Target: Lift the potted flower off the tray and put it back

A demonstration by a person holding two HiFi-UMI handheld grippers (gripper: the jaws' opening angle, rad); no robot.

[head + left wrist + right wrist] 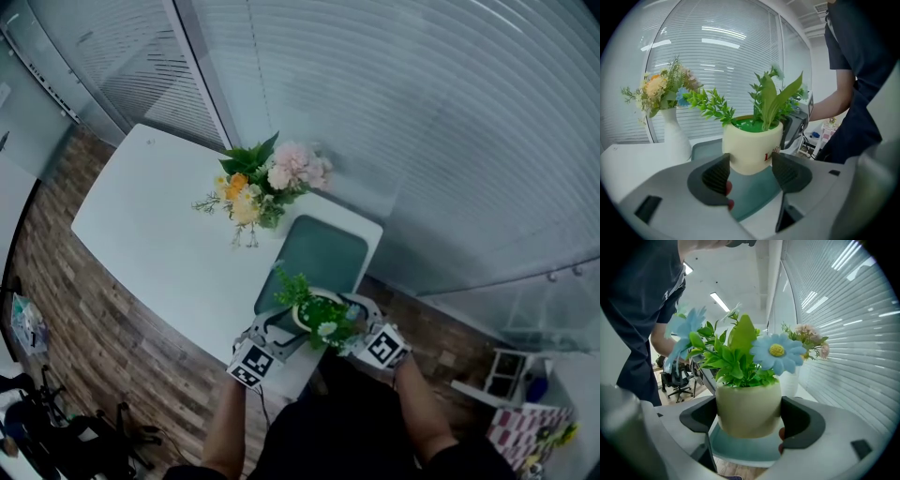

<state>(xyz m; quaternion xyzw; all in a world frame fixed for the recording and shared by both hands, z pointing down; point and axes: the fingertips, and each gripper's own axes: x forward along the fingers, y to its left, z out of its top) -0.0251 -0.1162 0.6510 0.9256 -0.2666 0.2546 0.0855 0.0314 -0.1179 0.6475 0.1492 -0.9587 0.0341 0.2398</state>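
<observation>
Potted flower (322,319), cream pot: held just over the tray's (328,251) 6 o'clock end.
Stiff, smooth, likely light but breakable; left hand-held gripper (750,167) and right hand-held gripper (749,416) each pinch its side walls.

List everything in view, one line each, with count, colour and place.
table: one, white, in front of the window wall
tray: one, teal, at the table's near right corner
potted flower: one, cream pot with green leaves and a blue daisy, over the tray's near end
vase of flowers: one, white with pink, orange and yellow blooms, on the table beyond the tray
blinds: pale grey, behind the glass wall
floor: brown wood planks, around the table
office chair: one, dark, far background
left gripper: one, grey, jaws on the pot's base
right gripper: one, grey, jaws clamped on the pot
forearms: two, bottom of the head view
</observation>
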